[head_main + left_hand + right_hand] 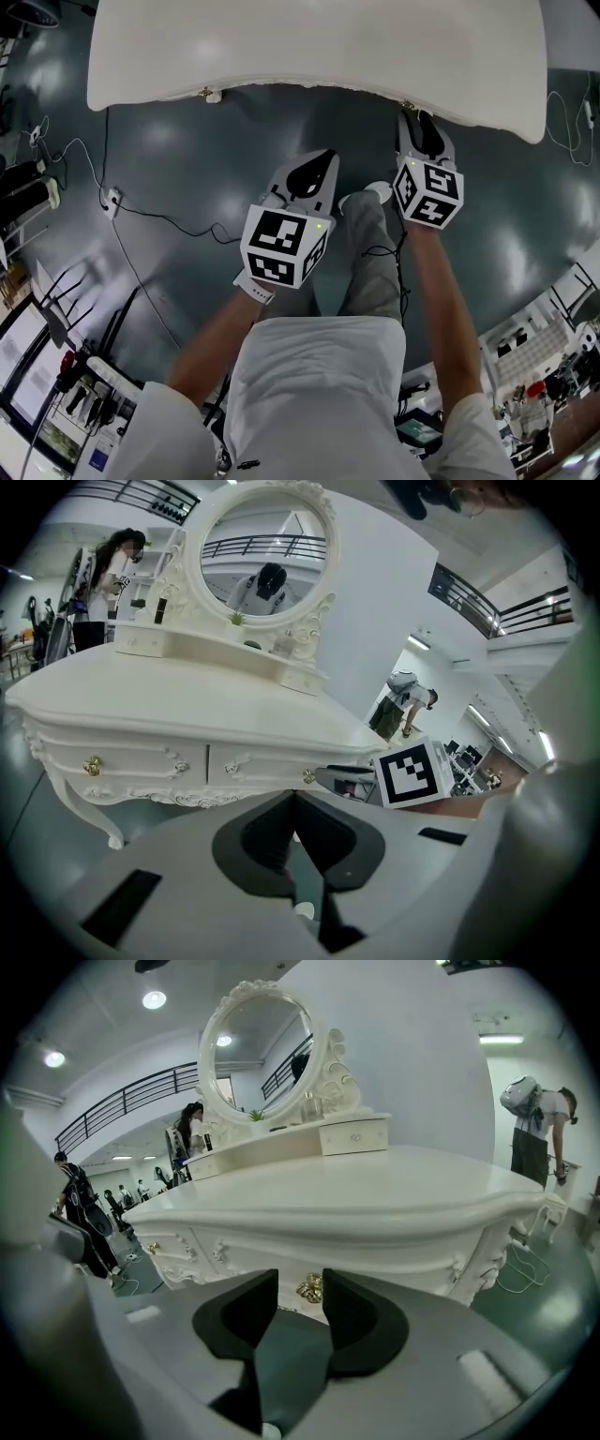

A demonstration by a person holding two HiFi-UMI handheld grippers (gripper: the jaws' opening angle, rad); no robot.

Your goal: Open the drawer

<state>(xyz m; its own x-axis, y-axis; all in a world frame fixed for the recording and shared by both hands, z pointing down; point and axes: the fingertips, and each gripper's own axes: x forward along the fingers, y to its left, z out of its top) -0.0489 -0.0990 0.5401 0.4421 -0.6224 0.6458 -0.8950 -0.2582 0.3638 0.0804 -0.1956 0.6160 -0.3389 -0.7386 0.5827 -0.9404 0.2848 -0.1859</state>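
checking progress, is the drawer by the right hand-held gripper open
Shut: the drawer sits flush in the dressing table, gold knob ungripped before the open right hand-held gripper.

The head view gives us only the top of the white carved wooden dressing table (309, 47), cut off at the upper edge; its drawer fronts (202, 1241) lie hidden beneath. The tips of the right gripper (419, 122) vanish under its front edge. Whether its parted jaws touch the small gold drawer handle (309, 1287), we cannot tell.
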